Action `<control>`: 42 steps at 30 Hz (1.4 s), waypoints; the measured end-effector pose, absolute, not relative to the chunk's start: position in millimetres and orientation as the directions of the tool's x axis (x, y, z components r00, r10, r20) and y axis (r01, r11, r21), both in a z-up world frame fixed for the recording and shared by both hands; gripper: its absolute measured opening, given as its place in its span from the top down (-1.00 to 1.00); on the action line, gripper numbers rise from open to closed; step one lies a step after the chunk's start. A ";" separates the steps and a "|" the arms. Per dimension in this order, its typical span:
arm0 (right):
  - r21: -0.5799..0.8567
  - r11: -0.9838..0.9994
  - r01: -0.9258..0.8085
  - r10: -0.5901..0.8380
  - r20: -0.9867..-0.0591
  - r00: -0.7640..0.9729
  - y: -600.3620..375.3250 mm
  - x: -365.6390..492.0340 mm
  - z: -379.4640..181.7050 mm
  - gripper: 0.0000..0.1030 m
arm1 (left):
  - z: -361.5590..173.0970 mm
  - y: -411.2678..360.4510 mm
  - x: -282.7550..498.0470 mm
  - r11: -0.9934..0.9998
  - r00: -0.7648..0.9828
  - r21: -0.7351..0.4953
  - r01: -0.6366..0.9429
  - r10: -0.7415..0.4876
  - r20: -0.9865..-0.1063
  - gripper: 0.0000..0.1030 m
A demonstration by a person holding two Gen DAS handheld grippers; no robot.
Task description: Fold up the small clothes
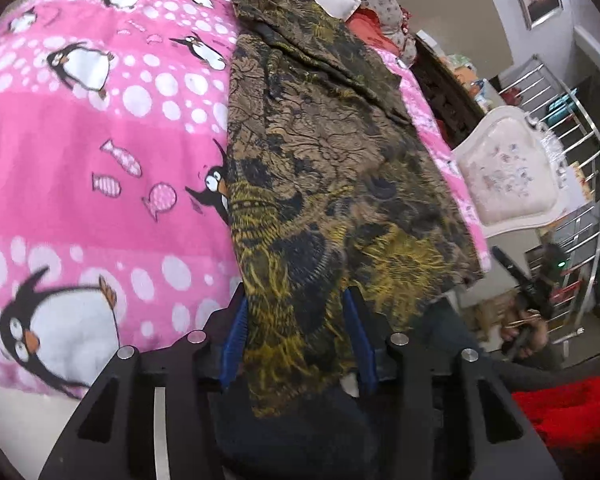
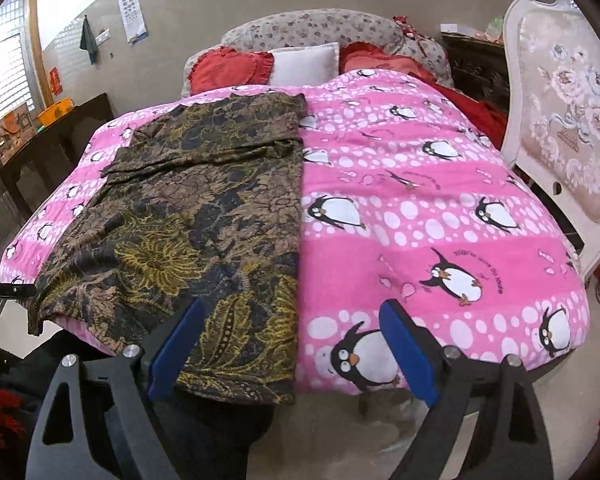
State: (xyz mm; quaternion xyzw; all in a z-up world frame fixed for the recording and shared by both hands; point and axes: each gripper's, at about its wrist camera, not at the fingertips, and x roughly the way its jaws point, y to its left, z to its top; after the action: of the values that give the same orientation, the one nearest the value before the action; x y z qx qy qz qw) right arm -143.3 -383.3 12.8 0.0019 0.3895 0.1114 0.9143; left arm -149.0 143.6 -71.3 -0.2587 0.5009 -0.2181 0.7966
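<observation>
Fabric hangs between the left gripper's (image 1: 296, 344) blue pads, which flank the near hem of the patterned garment (image 2: 204, 216); whether they pinch it I cannot tell. The garment lies lengthwise on the left part of the bed (image 2: 440, 200), its hem draped over the near edge. The right gripper (image 2: 292, 344) hovers spread wide over the hem's right corner. Likely a fold is starting: both need a grip, then a lift toward the pillows (image 2: 304, 62). Pink cover rightward gives room.
</observation>
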 end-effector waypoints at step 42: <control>0.635 0.632 -0.445 0.717 -0.260 0.647 -444.5 -175.0 69.4 0.92 | 47.7 171.5 -213.8 0.721 0.581 -0.598 0.349 -0.668 -0.466 1.00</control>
State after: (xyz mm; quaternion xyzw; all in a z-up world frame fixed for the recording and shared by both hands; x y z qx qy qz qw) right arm -175.0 -444.5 69.4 0.2680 0.2535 0.3349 0.8671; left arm -213.8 171.5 47.7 -0.2276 0.3496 -0.2959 0.8593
